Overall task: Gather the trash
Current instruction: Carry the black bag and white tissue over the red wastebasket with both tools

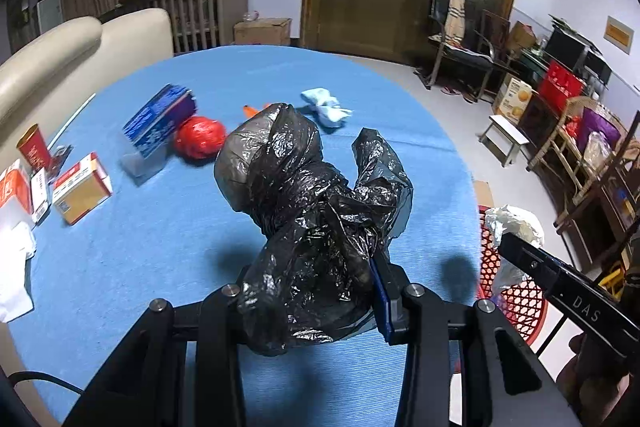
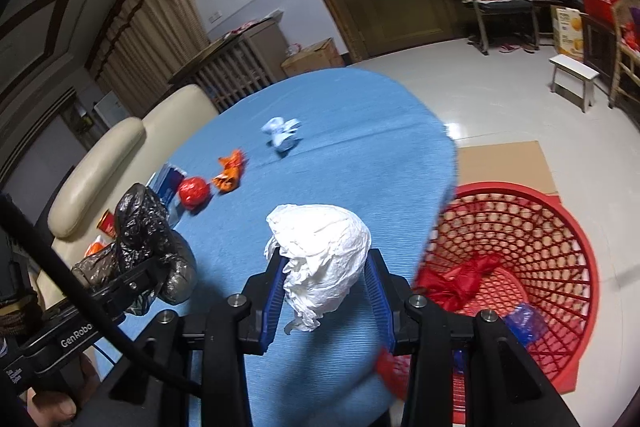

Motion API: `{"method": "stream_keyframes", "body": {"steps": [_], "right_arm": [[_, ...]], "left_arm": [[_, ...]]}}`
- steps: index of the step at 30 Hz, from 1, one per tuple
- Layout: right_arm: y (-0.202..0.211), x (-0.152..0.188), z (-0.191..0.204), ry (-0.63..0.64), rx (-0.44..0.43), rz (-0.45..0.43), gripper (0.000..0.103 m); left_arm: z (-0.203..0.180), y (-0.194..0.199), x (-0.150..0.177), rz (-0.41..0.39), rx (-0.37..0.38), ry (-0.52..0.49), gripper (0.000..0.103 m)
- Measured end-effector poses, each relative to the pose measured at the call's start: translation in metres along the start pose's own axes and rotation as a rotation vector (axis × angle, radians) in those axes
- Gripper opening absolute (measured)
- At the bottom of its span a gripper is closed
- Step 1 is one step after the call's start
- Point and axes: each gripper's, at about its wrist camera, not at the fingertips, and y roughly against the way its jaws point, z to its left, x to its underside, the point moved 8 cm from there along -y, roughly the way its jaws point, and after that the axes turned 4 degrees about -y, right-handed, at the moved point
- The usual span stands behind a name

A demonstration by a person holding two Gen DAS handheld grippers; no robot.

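Gripping a crumpled black plastic bag [image 1: 304, 223], the left gripper [image 1: 308, 291] holds it above the blue counter [image 1: 160, 239]. The right gripper [image 2: 326, 283] clamps a white paper wad [image 2: 320, 255] between its fingers [image 2: 276, 291], beside the red basket [image 2: 552, 227] on the floor.

Black bag [image 1: 304, 211] hides the left fingers [image 1: 382, 291]; blue box [image 1: 160, 123] blurred
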Motion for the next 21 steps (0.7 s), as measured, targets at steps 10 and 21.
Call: {"method": "stream_keyframes", "body": {"steps": [10,21], "right_arm": [[0.021,-0.009,-0.076,-0.091,0.118,-0.036,0.042],[0.021,-0.006,-0.131,-0.141,0.203,-0.018,0.042]], "left_arm": [[-0.043,-0.008,-0.004,0.009,0.053,-0.076,0.042],[-0.085,-0.016,-0.007,0.023,0.106,-0.158,0.042]]}}
